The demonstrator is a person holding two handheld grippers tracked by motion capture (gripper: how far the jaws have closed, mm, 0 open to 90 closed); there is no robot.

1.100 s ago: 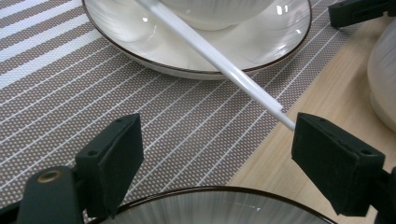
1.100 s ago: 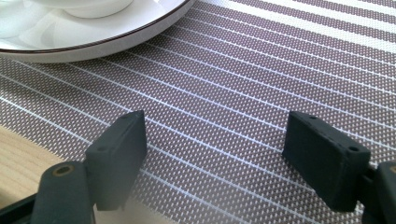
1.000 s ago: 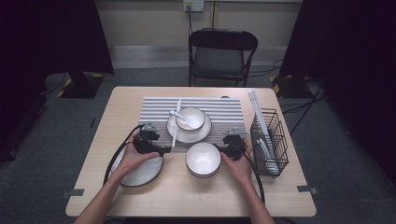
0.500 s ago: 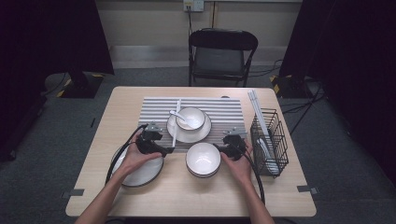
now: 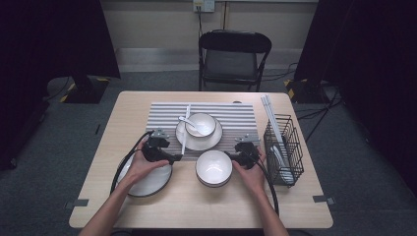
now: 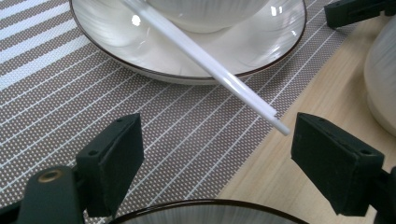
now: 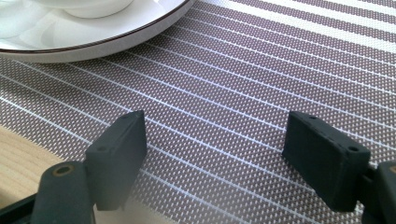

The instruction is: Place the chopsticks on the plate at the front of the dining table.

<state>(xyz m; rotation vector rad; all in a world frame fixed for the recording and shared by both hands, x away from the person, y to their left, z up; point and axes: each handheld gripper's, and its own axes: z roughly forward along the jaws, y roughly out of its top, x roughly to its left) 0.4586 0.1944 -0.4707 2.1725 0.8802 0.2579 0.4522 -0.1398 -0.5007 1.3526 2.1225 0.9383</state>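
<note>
A white plate [image 5: 215, 138] on the striped placemat [image 5: 236, 115] carries a white bowl [image 5: 199, 123] and a spoon [image 5: 188, 121]. A white chopstick [image 5: 185, 133] leans over the plate's left rim. In the left gripper view the chopstick [image 6: 210, 60] ends between the open jaws of my left gripper [image 6: 219, 140], untouched, with the plate [image 6: 261, 51] just beyond. My left gripper [image 5: 176, 158] sits at the mat's front edge. My right gripper [image 7: 215, 135] is open and holds nothing, low over the placemat [image 7: 261, 70]; in the high view this right gripper [image 5: 235, 156] is beside a second bowl [image 5: 214, 168].
A dark-rimmed plate [image 5: 147, 181] lies under the left hand, its rim [image 6: 205, 210] just below the left jaws. A black wire rack [image 5: 283, 147] with white utensils stands at the table's right. A folding chair [image 5: 233, 54] is behind the table.
My left gripper has edged right, closer to the chopstick's near end. The right gripper has hardly moved.
</note>
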